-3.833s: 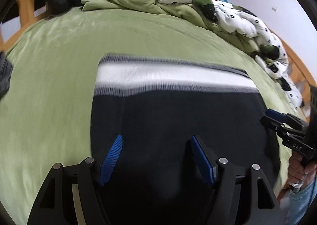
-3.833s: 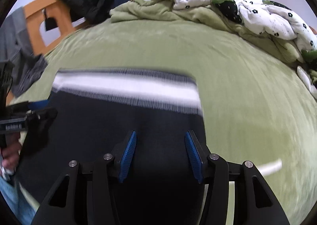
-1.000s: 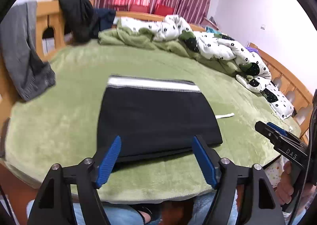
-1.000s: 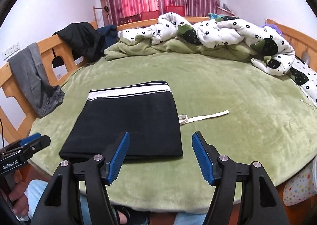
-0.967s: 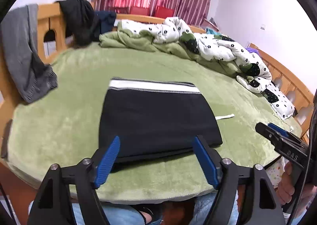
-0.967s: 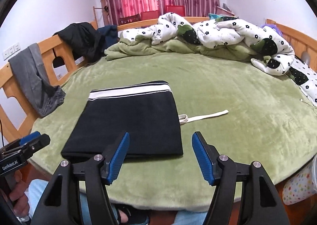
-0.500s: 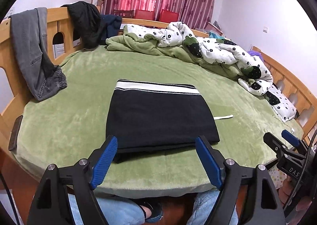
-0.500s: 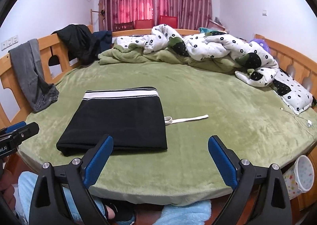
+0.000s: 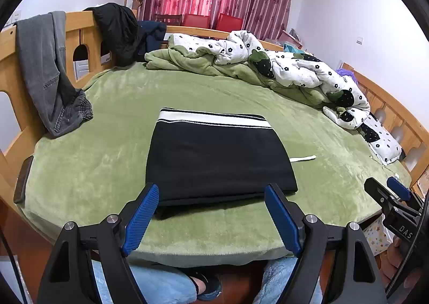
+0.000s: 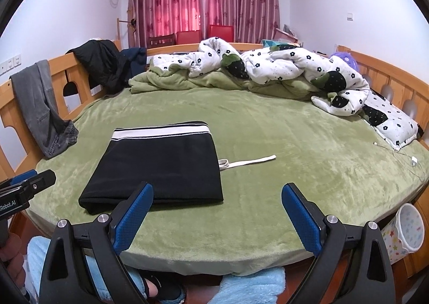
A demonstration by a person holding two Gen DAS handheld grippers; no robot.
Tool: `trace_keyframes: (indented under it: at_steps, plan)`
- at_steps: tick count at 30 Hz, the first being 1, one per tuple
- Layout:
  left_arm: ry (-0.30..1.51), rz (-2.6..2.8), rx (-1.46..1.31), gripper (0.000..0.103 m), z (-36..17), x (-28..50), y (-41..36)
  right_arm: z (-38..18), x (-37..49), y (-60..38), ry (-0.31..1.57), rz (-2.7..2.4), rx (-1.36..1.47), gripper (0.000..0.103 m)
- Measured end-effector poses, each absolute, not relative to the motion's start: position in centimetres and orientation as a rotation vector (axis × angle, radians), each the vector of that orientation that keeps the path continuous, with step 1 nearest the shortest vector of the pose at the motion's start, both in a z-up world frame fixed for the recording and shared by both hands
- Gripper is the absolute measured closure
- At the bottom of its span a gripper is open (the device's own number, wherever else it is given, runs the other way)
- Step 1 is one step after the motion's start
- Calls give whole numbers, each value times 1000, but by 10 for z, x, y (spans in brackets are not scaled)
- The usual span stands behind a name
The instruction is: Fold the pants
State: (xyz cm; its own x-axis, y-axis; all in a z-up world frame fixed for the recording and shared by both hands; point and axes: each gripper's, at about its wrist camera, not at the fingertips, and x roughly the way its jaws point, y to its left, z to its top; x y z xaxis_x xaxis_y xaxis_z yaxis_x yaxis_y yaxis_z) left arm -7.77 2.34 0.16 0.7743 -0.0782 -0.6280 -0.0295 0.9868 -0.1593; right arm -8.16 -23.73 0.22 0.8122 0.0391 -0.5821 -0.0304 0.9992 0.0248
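Folded black pants (image 9: 219,162) flat on green bed (image 9: 88,159), white waistband farthest from view. Left gripper (image 9: 211,219) and right gripper (image 10: 215,214) both spread wide, empty, short of near fold. Drawstring (image 10: 248,162) partly hidden beneath fabric; bed's near edge cut off.

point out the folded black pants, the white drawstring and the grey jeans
folded black pants (image 10: 161,167), right wrist view, middle of the black fabric
white drawstring (image 10: 252,162), right wrist view, mid strip
grey jeans (image 9: 45,70), left wrist view, hanging leg
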Motion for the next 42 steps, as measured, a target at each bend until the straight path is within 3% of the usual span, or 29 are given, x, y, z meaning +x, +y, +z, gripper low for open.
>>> trace_keyframes:
  at_steps: [42]
  plan:
    - [679, -36, -144, 22, 5, -77, 27, 9, -83, -242, 608, 22, 23, 8]
